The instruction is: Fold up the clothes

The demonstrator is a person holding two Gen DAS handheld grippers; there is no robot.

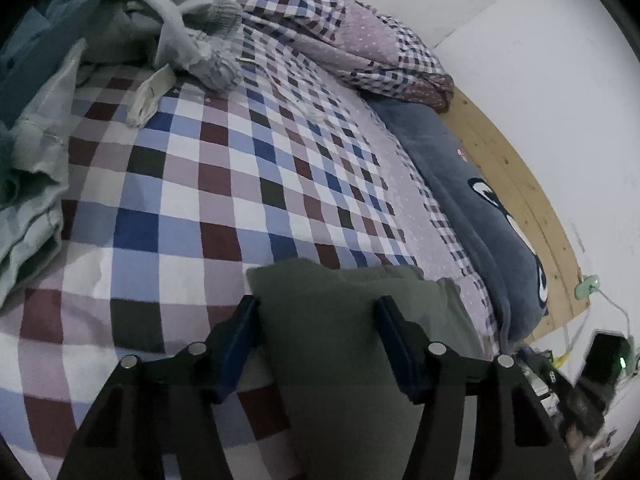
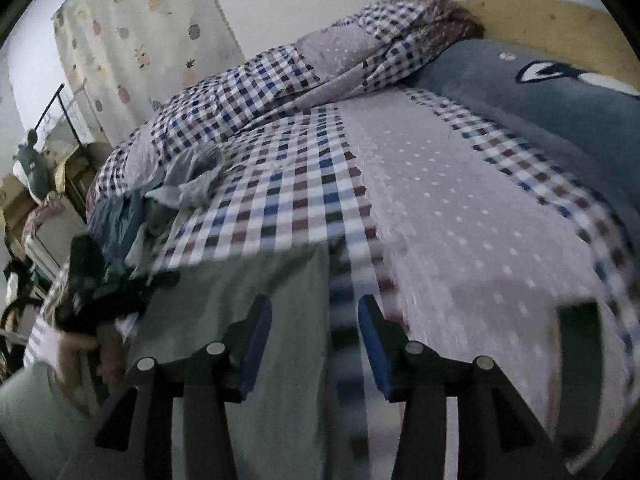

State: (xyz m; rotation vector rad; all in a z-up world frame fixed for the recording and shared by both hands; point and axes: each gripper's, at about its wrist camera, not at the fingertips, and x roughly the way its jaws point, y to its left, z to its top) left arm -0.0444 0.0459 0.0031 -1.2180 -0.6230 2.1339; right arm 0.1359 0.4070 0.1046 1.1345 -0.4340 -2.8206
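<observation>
An olive-grey garment (image 1: 340,340) lies flat on the checked bed sheet (image 1: 180,208). Its far edge lies just beyond my left gripper (image 1: 317,302), which is open with the cloth showing between its blue pads. In the right wrist view the same garment (image 2: 240,288) looks pale grey-green. My right gripper (image 2: 313,306) is open over the garment's right edge, one pad above the cloth and the other above the sheet (image 2: 460,208). This view is blurred by motion. A dark blurred shape (image 2: 92,280) with a hand (image 2: 86,346) below it sits at the garment's left side.
A heap of pale blue and grey clothes (image 1: 180,28) lies at the far left of the bed, seen again as a heap (image 2: 180,188). More pale green cloth (image 1: 32,184) is at the left edge. A bunched checked quilt (image 1: 360,40), blue pillow (image 1: 460,168) and wooden headboard (image 1: 520,184) lie beyond.
</observation>
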